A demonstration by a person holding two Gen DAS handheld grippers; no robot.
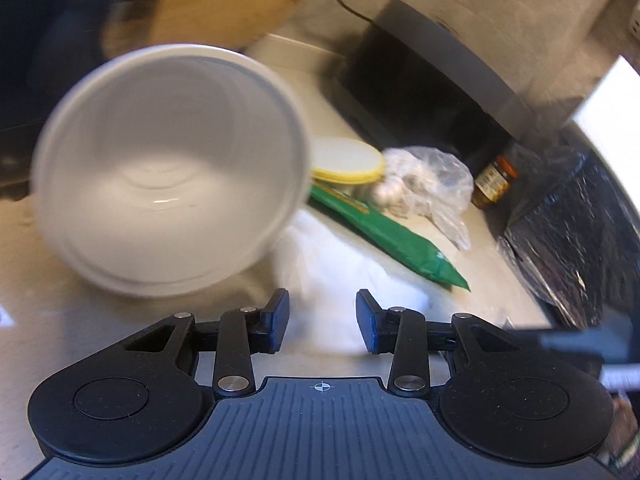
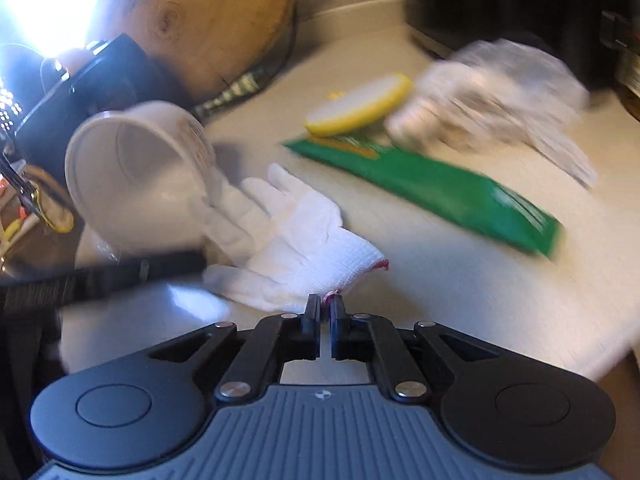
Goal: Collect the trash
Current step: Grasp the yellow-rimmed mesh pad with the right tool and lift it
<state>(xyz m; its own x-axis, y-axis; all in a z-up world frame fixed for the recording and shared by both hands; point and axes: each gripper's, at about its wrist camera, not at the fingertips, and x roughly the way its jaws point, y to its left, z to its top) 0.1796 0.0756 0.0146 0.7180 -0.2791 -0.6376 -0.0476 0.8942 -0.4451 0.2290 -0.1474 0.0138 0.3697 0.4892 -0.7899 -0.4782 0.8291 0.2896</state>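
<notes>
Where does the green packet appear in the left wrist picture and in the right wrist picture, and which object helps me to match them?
Left wrist: the green packet lies right of centre, running down toward the right, behind the white cup.
Right wrist: the green packet lies right of centre, beyond the white glove.
Shared landmark: the yellow-rimmed lid at the packet's far end.
</notes>
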